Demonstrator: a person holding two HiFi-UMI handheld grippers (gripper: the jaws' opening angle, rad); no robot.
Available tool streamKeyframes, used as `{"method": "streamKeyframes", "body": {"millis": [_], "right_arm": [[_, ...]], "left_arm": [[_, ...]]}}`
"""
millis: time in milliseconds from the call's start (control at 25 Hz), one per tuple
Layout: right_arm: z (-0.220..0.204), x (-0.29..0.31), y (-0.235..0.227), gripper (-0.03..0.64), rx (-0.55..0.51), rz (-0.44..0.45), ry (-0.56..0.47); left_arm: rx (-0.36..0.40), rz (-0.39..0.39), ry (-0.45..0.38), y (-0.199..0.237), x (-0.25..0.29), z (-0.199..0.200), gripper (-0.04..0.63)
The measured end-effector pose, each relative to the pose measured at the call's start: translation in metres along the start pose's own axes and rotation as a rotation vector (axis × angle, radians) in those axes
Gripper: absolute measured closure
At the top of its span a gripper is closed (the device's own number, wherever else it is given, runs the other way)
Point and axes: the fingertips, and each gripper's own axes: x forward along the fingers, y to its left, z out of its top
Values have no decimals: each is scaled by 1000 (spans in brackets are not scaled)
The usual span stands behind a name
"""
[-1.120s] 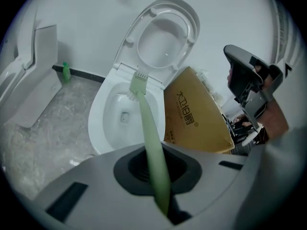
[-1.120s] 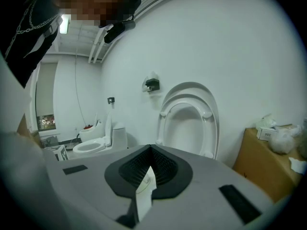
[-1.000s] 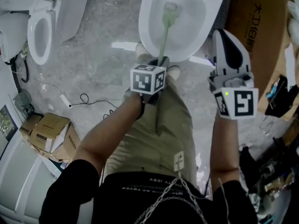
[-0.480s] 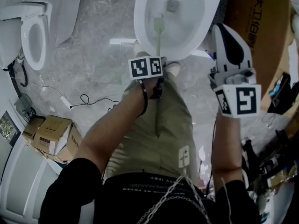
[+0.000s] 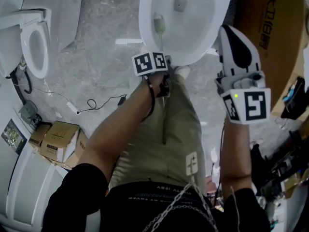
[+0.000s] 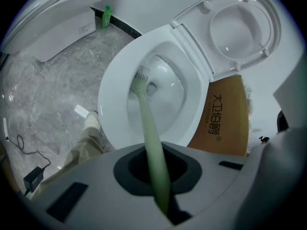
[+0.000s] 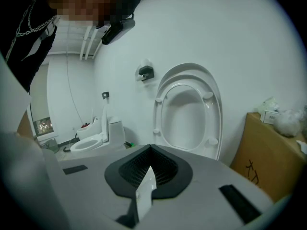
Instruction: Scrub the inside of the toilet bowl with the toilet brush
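A white toilet bowl (image 5: 145, 18) lies open at the top of the head view, its seat and lid (image 6: 244, 28) raised. My left gripper (image 5: 159, 62) hangs over the bowl's near rim, shut on the pale green handle (image 6: 152, 143) of the toilet brush. The brush head (image 5: 159, 24) presses against the bowl's left inner wall, and its bristles (image 6: 140, 80) also show in the left gripper view. Off to the bowl's right, my right gripper (image 5: 226, 30) is held up, shut, touching nothing. A small white tab stands at its jaw seam (image 7: 144, 195).
A brown cardboard box (image 5: 268, 23) stands right of the toilet. A second toilet (image 5: 36, 42) is at the far left. Cardboard boxes (image 5: 55, 139) and a cable (image 5: 91, 103) lie on the grey floor. My shoe (image 5: 181, 71) rests beside the bowl's base.
The brush head has swept from the bowl's back near the drain to its left wall, and my left gripper has moved closer to the rim. The right gripper has barely moved.
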Motion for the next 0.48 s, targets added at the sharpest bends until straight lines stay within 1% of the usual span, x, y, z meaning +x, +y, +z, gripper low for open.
{"method": "streamKeyframes", "body": {"millis": [480], "right_arm": [[-5, 16, -16, 626, 38, -36, 8]], "left_arm": [[83, 33, -2, 1, 10, 65, 594]]}}
